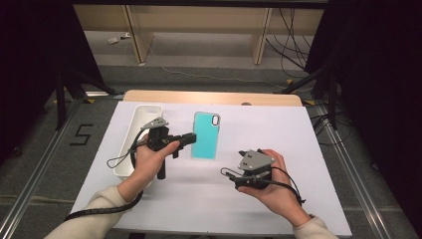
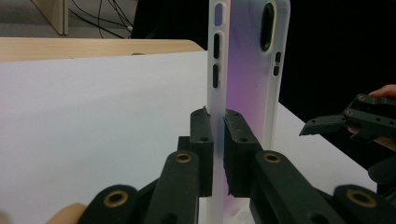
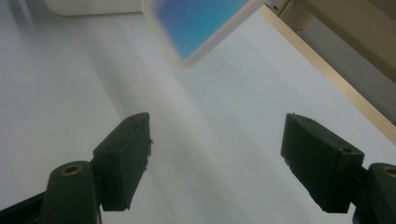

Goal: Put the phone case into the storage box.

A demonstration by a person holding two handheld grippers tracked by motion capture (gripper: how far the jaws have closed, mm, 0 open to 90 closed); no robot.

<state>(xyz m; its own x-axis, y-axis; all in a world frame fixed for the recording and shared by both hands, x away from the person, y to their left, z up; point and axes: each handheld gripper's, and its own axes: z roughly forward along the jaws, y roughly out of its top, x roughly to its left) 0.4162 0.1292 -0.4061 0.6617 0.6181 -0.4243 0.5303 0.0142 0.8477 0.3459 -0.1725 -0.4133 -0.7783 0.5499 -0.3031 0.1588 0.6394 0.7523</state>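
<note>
A teal phone case [image 1: 206, 134] lies flat-side up over the white table [image 1: 278, 129], camera cutout at the far end. My left gripper [image 1: 191, 140] reaches in from the left, shut on the case's long left edge. In the left gripper view the two black pads [image 2: 201, 140] pinch the frosted rim of the case [image 2: 247, 70]. My right gripper [image 1: 244, 173] is held in a hand at the front right, apart from the case. Its jaws stand wide open with nothing between them [image 3: 217, 156], and the near corner of the case [image 3: 201, 23] shows beyond.
A long white tray [image 1: 138, 130] lies along the table's left side, right behind the left hand. The wooden table edge [image 1: 214, 97] runs along the far side. Cables trail from both grippers over the front of the table.
</note>
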